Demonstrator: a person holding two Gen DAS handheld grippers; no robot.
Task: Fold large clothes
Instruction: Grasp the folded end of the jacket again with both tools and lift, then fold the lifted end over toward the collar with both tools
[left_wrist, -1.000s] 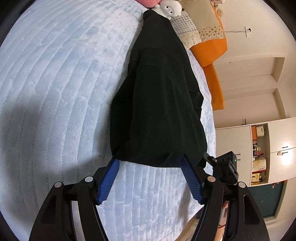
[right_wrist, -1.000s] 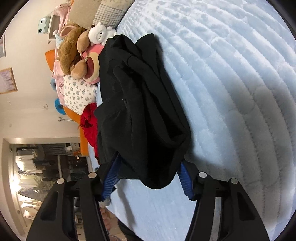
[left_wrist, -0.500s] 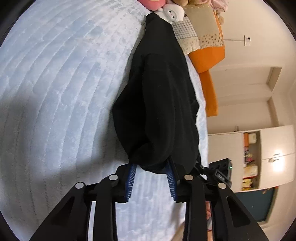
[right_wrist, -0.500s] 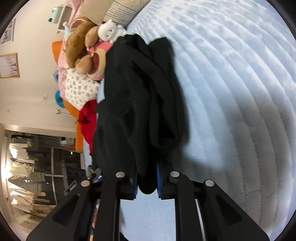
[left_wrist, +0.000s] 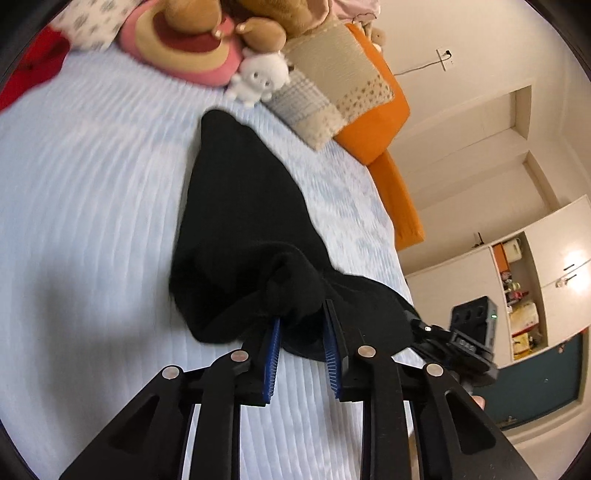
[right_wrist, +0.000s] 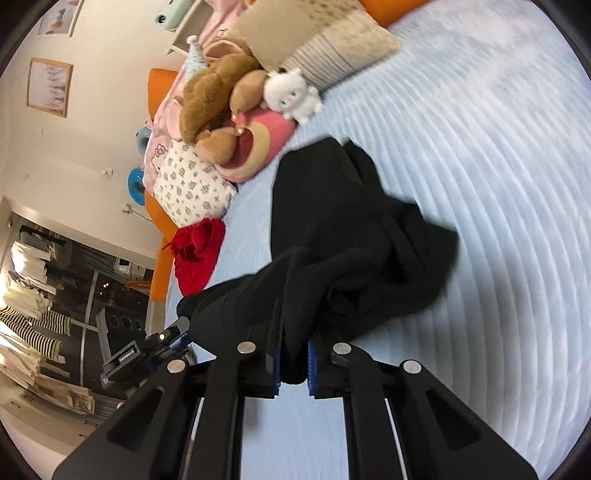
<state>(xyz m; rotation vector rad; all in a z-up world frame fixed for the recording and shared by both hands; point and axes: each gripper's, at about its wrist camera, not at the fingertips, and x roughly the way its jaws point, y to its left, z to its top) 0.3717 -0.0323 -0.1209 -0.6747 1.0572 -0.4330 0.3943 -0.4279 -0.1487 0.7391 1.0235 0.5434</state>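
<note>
1. Change since a second ago: both grippers stood wide apart around the near hem of the black garment (left_wrist: 243, 221), which lay flat along the pale blue bedspread (left_wrist: 92, 206). That near end is now bunched and raised off the bed, and the bedspread is blurred in both views, so the lift is under way.
2. Left gripper (left_wrist: 301, 347): the jaws are closing, narrow, with a thick wad of black cloth pinched between the blue pads. The cloth swells out just ahead of the fingertips.
3. Right gripper (right_wrist: 293, 350): the jaws are closing, nearly together, and a fold of the same garment hangs down between the pads (right_wrist: 311, 363).
4. Meaning for the task: in my judgement the grasp is made and the hem is being carried forward, away from the tools, to lay the near half over the far half. The fold itself is not yet done.
5. Garment condition: plain black, soft, matte and heavy. Ahead of the tools it narrows to a point that lies on the bed, just short of the white plush toy (left_wrist: 260, 77) and the pillows.
6. Between the two grips a dark band of cloth sags. To the right gripper's side the fabric is rumpled into ridges, not flat.
7. Risk: bunched corners may set down uneven.
</note>
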